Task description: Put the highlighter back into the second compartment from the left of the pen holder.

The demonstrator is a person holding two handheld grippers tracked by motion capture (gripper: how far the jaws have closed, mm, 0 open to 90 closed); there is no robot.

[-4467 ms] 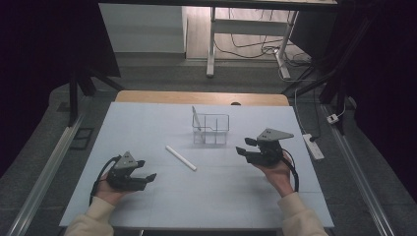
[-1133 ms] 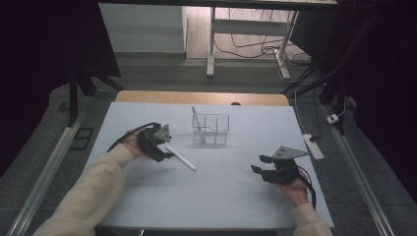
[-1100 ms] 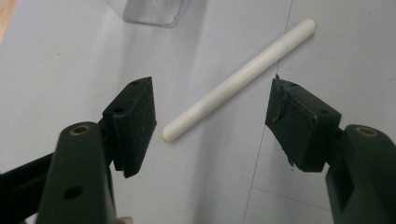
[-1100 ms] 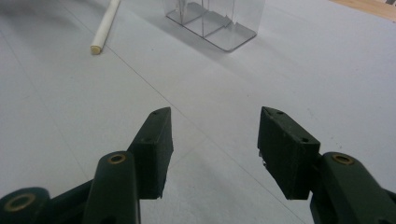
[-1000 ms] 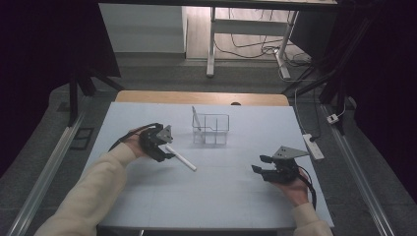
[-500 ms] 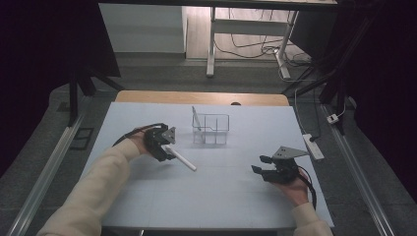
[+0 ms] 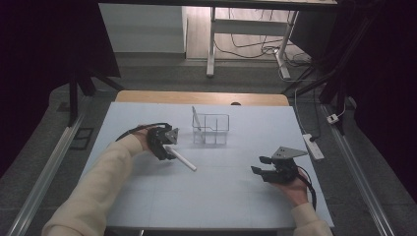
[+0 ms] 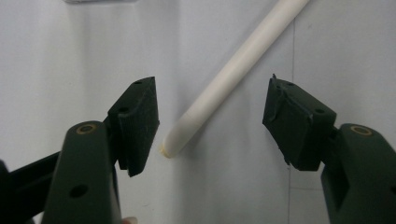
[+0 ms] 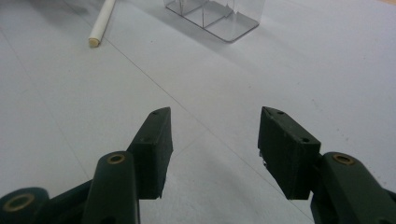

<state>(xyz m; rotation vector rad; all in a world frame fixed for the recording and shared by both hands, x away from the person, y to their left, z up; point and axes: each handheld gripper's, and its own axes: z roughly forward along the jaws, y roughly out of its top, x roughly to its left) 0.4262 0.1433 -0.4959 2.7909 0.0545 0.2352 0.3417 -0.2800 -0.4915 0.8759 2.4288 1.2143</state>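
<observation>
The left gripper (image 8: pixel 210 121) has just been closing its jaws slightly; they stand wide around the white stick's (image 8: pixel 233 70) rounded end, not touching it. The right gripper (image 9: pixel 212 149) rests wide open, holding nothing, with the clear plastic organizer (image 9: pixel 215 16) far ahead.

White rod (image 8: pixel 238 65): smooth, matt, plastic-like. Compartment box (image 9: pixel 219 16): clear glossy plastic. Table top (image 7: pixel 216 196): pale matt sheet; wood edge behind. Gripper pads (image 8: pixel 137 121): black, matt, rubbery.

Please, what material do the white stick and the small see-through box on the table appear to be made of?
White stick: smooth, matte, opaque, with a rounded tip; probably plastic, maybe ceramic or chalk. Box: clear glossy walls with dividers, the table showing through; likely acrylic.
</observation>
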